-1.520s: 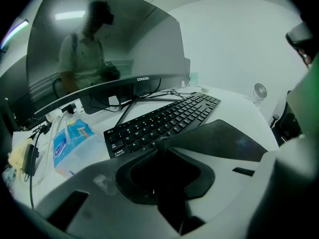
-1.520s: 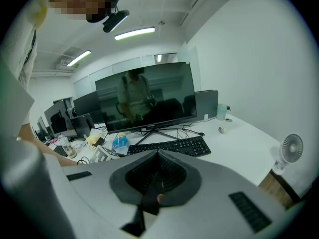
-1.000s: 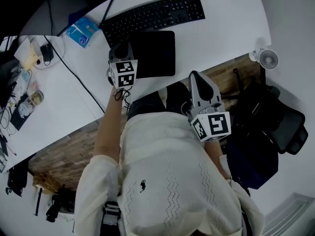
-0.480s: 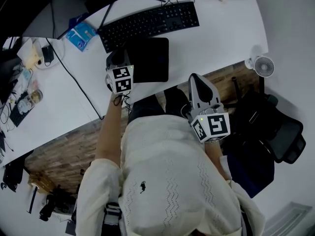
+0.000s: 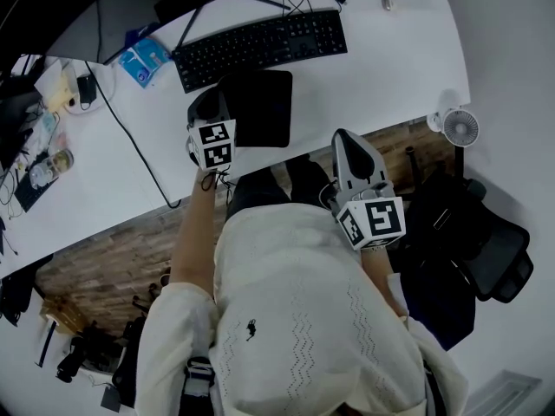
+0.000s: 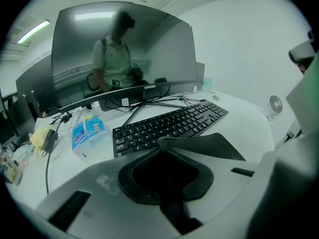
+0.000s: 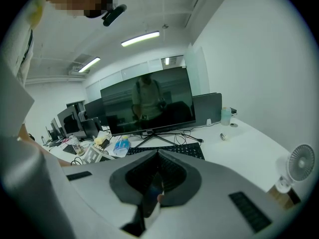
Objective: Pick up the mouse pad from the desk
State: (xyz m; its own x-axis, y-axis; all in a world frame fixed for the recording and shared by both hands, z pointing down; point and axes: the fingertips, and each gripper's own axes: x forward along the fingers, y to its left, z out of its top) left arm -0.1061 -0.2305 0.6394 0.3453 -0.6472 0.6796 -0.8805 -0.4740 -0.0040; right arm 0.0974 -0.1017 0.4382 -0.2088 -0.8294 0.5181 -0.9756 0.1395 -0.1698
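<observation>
a person in a white top stands over a white table, one gripper in each hand. the head view alone takes in the whole layout: the left gripper reaches forward over the table, while the right gripper hangs back off the table's near edge, above the wood floor and beside a dark office chair. only the left gripper view shows the grasp. there the left gripper has its jaws together on the near left edge of the black mouse pad, and that edge curls up at the tips. the right gripper view shows the right gripper with jaws closed tip to tip and nothing between them, pointed at the wide monitor, whose dark screen mirrors the person. the mouse pad lies just in front of the keyboard. it spreads to the right of the left gripper and sits well apart from the right one. on the count: two grippers, one mouse pad, one black keyboard, one blue tissue pack to the left and one small white desk fan at the table's right end. the fan also shows small in the left gripper view and larger in the right gripper view.
</observation>
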